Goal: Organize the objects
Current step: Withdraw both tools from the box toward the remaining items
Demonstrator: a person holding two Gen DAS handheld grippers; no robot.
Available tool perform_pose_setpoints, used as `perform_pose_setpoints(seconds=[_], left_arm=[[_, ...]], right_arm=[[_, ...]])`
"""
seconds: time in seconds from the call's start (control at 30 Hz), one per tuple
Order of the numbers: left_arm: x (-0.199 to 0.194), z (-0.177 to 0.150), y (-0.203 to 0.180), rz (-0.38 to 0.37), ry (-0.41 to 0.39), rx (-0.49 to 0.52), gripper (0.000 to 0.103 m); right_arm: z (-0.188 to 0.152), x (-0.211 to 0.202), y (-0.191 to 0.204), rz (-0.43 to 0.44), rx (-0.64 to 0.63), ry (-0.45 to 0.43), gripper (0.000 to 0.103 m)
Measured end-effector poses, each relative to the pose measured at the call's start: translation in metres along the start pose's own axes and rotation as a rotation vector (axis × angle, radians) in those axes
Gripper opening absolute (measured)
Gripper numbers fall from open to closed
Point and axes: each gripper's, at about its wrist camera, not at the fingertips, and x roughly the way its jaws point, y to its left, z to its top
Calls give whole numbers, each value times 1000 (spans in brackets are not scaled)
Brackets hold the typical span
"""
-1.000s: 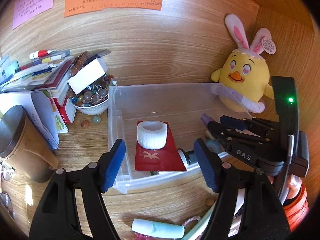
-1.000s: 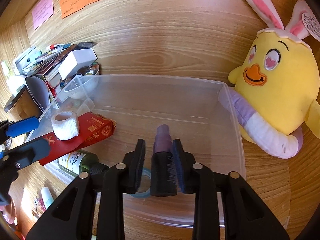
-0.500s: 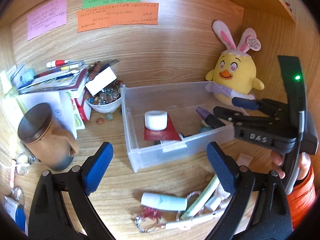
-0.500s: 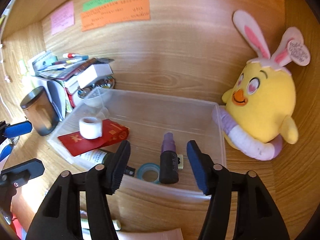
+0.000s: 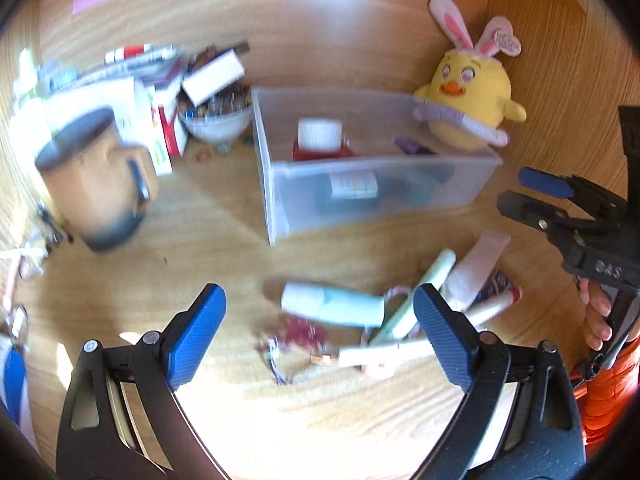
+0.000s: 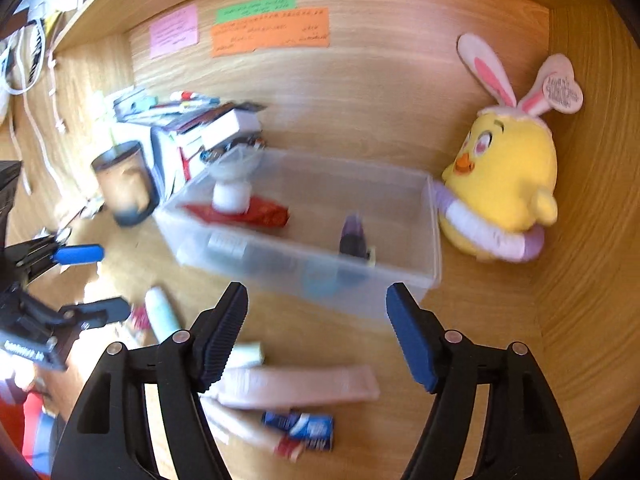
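We hold left gripper [image 5: 318, 336] angled down, jaws wide, nothing between. Our right gripper [image 6: 316, 334] angled down too, jaws just opening, empty; fingers [image 5: 598, 320] on its handle.

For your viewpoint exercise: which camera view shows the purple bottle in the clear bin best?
The right wrist view: the purple bottle stands nearer, cap and dark body visible, though blurred. In the left wrist view only its cap peeks above the clear bin wall.

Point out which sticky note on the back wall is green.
The narrow green note, the topmost one, directly above the orange note; the pink note hangs left of both.
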Motion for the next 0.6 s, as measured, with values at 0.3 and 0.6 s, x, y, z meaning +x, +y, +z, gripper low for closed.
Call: perform_pose_setpoints(seconds=[0.3,0.6], left_arm=[[14,-22,-4,-62,36,-48,95],[16,-27,-15,-104,54,-42,66]], right_arm=[[-55,3,8,68,18,112,69],[-75,3,15,104,8,149,54]])
